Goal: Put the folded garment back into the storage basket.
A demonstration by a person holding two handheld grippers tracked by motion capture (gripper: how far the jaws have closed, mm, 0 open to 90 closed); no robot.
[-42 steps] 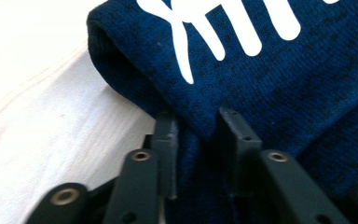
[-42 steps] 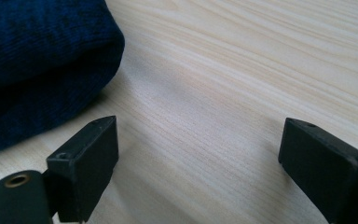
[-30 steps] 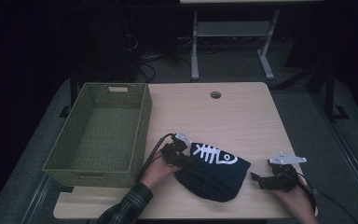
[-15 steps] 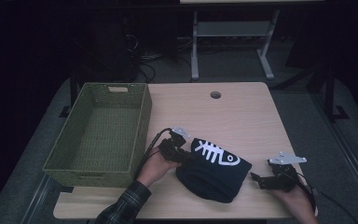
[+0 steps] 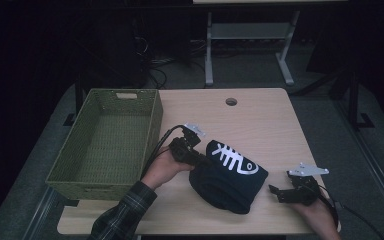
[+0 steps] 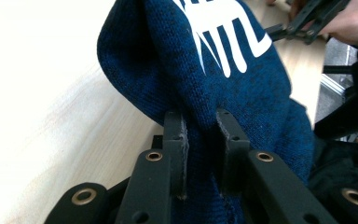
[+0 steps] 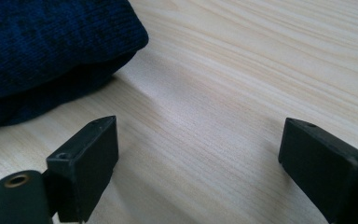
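Dark blue knit, one sweater with a white fishbone print now stands higher at its left edge than a second ago, pinched by the left gripper. The right gripper rests spread and empty on the table. One green basket sits left.

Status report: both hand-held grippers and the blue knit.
Left hand-held gripper clamped on blue knit. Right hand-held gripper open, on table. Green basket beside the left one.

One camera sits high up and looks down on the whole worktop. Two more ride on the hands, very close up. All three see the blue hat.
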